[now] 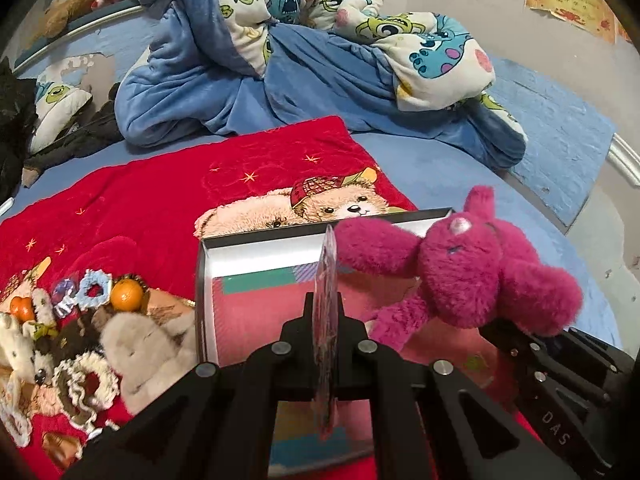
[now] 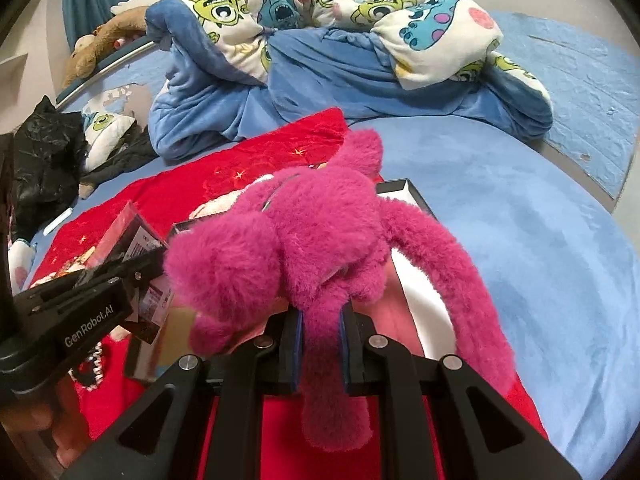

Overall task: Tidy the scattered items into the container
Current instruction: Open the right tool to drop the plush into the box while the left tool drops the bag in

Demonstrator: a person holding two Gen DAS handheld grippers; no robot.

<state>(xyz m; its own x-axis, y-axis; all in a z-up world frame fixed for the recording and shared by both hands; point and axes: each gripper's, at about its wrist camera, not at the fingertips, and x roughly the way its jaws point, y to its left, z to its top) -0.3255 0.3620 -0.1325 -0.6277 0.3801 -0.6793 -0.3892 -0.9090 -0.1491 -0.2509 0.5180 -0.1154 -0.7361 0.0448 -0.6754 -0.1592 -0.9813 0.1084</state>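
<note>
A thin clear packet (image 1: 326, 320) is clamped edge-on in the left gripper (image 1: 325, 312), above the open box (image 1: 256, 248) just ahead. A magenta plush toy (image 2: 304, 240) is pinched by the right gripper (image 2: 320, 320), over the box's right side. More small toys (image 1: 80, 320) lie left of the box.

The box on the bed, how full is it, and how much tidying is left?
Nothing clearly lies in the box yet. In hand: the left gripper pinches a flat clear packet above it, and the right gripper holds the pink plush toy over it. The pile of small plush toys and ornaments beside it remains.
</note>
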